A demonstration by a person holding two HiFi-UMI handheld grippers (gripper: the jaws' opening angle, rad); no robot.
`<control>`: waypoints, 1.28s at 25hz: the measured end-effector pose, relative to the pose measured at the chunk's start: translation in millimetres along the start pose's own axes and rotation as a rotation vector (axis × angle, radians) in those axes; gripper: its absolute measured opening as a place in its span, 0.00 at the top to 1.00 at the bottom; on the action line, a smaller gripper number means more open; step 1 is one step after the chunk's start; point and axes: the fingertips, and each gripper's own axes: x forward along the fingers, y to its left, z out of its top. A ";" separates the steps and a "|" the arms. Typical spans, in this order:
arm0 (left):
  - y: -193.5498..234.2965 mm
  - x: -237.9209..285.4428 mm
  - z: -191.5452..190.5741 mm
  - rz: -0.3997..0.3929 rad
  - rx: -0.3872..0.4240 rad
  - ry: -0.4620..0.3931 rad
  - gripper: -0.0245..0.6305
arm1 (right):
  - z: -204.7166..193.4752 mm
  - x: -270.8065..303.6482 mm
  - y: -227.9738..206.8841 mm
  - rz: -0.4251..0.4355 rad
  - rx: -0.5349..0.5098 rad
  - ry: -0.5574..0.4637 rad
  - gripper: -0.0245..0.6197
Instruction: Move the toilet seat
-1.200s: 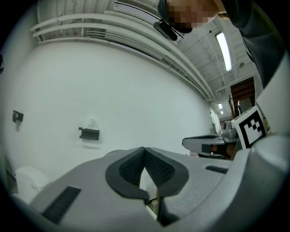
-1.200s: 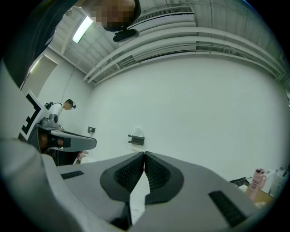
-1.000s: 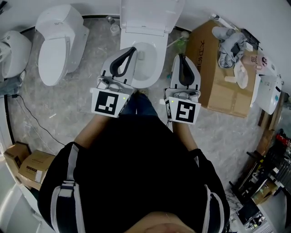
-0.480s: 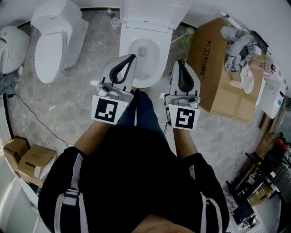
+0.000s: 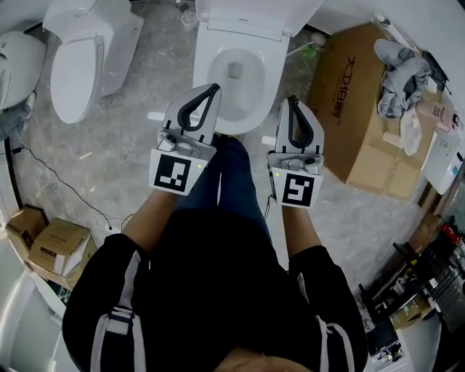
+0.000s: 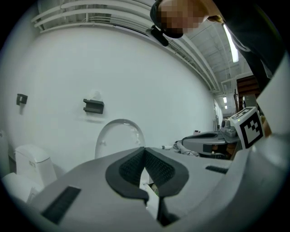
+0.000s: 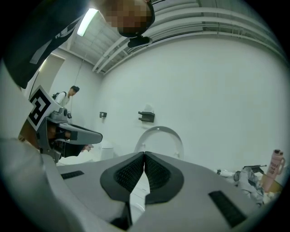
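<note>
Black short-sleeved top [image 5: 218, 290], grey shoulder stripes [image 5: 116, 320], blue jeans [image 5: 231, 182]

Head view dim, evenly lit, with soft shadows. Both gripper views are fisheye circles with dark rims and bent edges. A ceiling strip light [image 7: 87, 21] glares above the right gripper [image 7: 144, 155].

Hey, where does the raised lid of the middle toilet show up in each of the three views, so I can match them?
Head view: the raised toilet lid is at the top edge, centre, just behind the open bowl.
Left gripper view: it is a white arch against the wall, left of centre.
Right gripper view: it is a white arch near centre.
Shared landmark: the black wall bracket above the lid, visible in both gripper views only.
</note>
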 end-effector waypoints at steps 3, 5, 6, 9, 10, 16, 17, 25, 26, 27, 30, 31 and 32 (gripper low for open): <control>0.0 7.3 -18.3 -0.004 0.002 0.017 0.95 | -18.1 4.5 2.3 0.011 0.002 0.007 0.93; 0.6 10.5 -30.6 -0.004 0.001 0.029 0.95 | -31.6 5.9 5.2 0.014 0.006 0.012 0.93; 1.3 11.7 -36.2 -0.005 0.008 0.033 0.95 | -39.2 6.2 7.3 0.017 0.005 0.018 0.93; 3.3 17.6 -50.0 -0.009 0.040 0.031 0.95 | -62.4 7.4 11.2 0.033 -0.003 0.046 0.93; 3.2 19.6 -55.7 -0.011 0.038 0.034 0.95 | -69.2 8.0 11.8 0.037 -0.004 0.053 0.93; 3.0 25.5 -99.4 -0.029 -0.007 0.091 0.95 | -102.5 13.2 21.6 0.062 -0.007 0.082 0.93; 3.7 26.1 -105.8 -0.030 -0.010 0.096 0.95 | -106.4 13.8 24.3 0.066 -0.004 0.083 0.93; 1.2 35.2 -157.5 -0.032 -0.036 0.162 0.95 | -155.5 15.4 40.6 0.105 -0.005 0.131 0.93; 1.4 35.1 -162.9 -0.033 -0.037 0.169 0.95 | -161.0 15.4 42.7 0.107 -0.007 0.138 0.93; 1.7 35.2 -168.1 -0.035 -0.038 0.176 0.95 | -166.1 15.6 44.7 0.110 -0.009 0.143 0.93; 2.6 35.7 -181.7 -0.037 -0.046 0.196 0.95 | -178.0 18.2 49.5 0.122 -0.017 0.140 0.93; 2.7 35.6 -186.4 -0.038 -0.047 0.203 0.95 | -185.2 17.3 51.3 0.129 -0.019 0.162 0.93; 2.4 35.4 -191.2 -0.040 -0.047 0.210 0.95 | -196.5 13.9 53.1 0.139 -0.021 0.215 0.93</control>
